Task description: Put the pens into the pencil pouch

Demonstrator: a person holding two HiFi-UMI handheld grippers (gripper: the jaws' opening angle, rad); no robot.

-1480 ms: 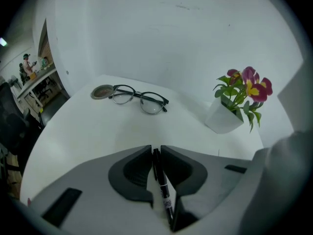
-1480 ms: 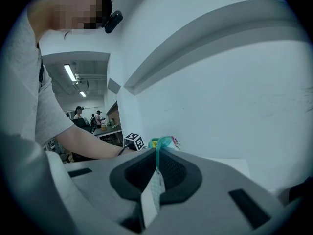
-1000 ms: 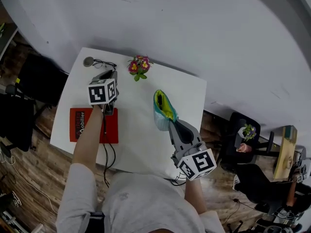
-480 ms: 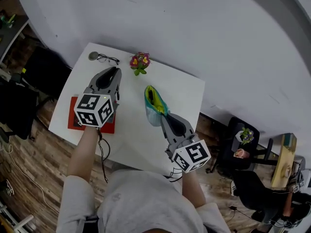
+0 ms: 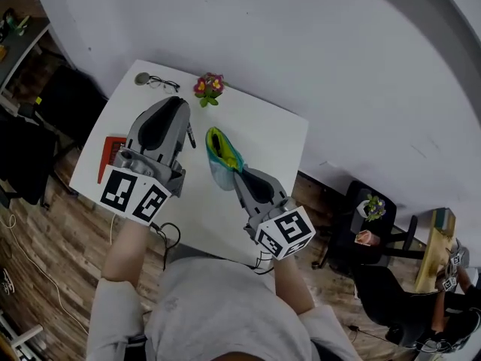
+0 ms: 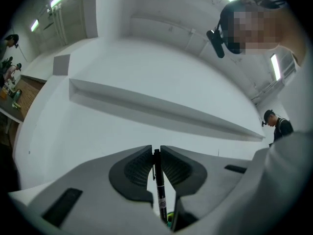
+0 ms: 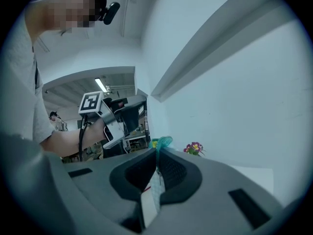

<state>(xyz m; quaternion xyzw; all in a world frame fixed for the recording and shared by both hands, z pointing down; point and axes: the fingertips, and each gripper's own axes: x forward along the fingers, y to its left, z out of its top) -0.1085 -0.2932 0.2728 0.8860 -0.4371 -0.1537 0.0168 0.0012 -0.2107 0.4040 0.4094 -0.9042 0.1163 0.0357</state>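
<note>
My left gripper (image 6: pixel 156 155) is shut on a black pen (image 6: pixel 159 192), which runs back from between the jaws toward the camera. In the head view the left gripper (image 5: pixel 171 105) is raised above the table's left part, to the left of the pouch. The teal pencil pouch (image 5: pixel 218 155) stands upright with its yellow-green mouth open. My right gripper (image 5: pixel 239 174) is shut on the pouch's near edge; in the right gripper view the teal fabric (image 7: pixel 155 177) sits between the jaws and the pouch's top (image 7: pixel 163 142) shows above them.
On the white table (image 5: pixel 278 138) lie a red notebook (image 5: pixel 111 150) at the left, glasses (image 5: pixel 158 83) at the far left corner and a small flower pot (image 5: pixel 208 87) at the back. A black cable (image 5: pixel 169 235) hangs over the near edge. Chairs stand on the wooden floor around.
My left gripper has lifted off the red notebook with the pen, risen toward the head camera and tilted upward. The right gripper stays clamped on the pouch.
</note>
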